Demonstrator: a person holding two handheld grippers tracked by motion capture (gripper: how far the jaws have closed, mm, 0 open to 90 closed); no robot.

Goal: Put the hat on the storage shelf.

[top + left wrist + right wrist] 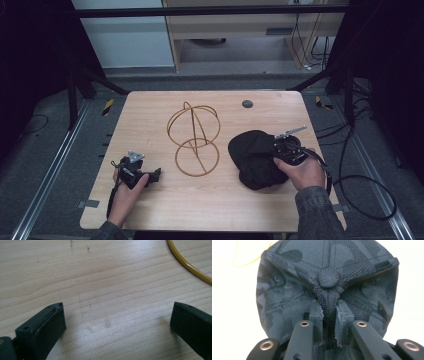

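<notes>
the landmark is the wire hat stand, a gold frame with a round base ring and a globe-like top, standing near the middle of the wooden table. well to the left of the stand, toward the person's edge, the left gripper rests low on the table in the left hand; in the left gripper view its jaws stand wide apart over bare wood with nothing between them, and an arc of the stand's ring curves past the upper right corner. just to the right of the stand lies the black cap, dark patterned fabric, crumpled on the table. the right gripper is on top of it, and the right gripper view shows the jaws drawn narrow, pinching a fold of crown fabric just below the top button. the right hand is plainly the nearer one. judging from this, the cap must travel leftward and up to reach the stand's top, so the stand lies to the left of the holding gripper, with the idle gripper on the stand's far side.
</notes>
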